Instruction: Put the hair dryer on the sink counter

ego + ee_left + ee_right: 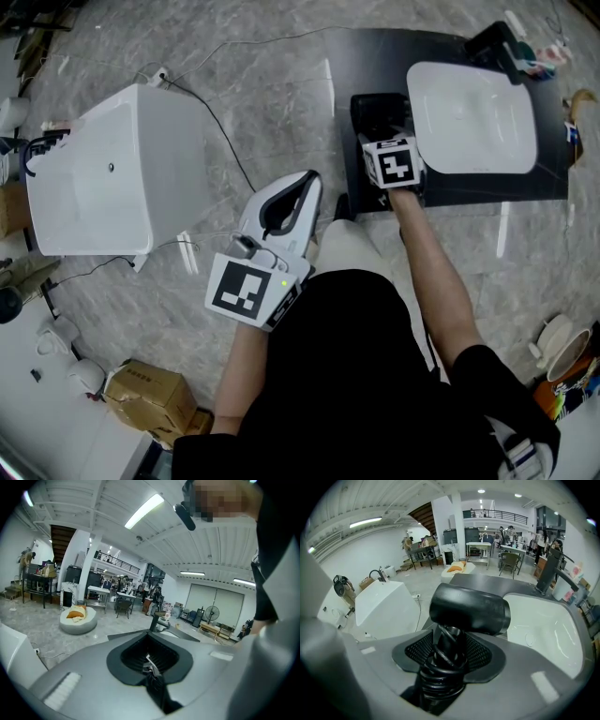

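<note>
While the left hand-held gripper (305,185) sits closed, the right hand-held gripper (443,667) clamps the black hair dryer's (468,609) cord-wrapped handle.

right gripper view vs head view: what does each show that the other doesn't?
Right gripper view only: the right gripper shut on the handle of the hair dryer, with the cord coiled around that handle; far-off desks and a staircase.
Head view only: the left gripper held over the floor, the person's right forearm, and a cardboard box.
Both: the white basin set in the black sink counter, the dryer beside that basin, and the white tub.
</note>
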`<action>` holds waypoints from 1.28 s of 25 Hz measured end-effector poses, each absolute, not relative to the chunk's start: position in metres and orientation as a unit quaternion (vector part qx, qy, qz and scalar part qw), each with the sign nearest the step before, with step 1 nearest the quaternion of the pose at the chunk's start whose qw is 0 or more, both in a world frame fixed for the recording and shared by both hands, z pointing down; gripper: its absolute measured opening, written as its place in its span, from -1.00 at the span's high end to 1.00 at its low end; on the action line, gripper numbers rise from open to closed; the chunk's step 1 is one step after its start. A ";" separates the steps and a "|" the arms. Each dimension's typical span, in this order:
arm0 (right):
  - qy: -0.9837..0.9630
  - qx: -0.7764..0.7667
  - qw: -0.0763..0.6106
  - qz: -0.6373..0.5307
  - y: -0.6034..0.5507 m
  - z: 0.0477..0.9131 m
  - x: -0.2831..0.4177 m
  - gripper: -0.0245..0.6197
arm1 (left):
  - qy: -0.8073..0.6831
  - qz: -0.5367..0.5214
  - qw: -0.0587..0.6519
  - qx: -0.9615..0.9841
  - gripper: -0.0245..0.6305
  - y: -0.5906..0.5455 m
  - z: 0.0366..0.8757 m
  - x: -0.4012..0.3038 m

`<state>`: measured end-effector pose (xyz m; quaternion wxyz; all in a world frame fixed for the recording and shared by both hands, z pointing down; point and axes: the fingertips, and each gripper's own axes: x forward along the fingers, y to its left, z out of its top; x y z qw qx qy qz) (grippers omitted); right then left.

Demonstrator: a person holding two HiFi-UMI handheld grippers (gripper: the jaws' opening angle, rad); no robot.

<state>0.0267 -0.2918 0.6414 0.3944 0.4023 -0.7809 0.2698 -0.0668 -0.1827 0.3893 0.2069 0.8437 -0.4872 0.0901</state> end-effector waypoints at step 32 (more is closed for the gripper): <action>-0.805 0.421 0.325 0.264 -0.270 0.571 0.040 0.30 | -0.513 0.087 0.215 0.826 0.93 -0.151 0.390 -0.095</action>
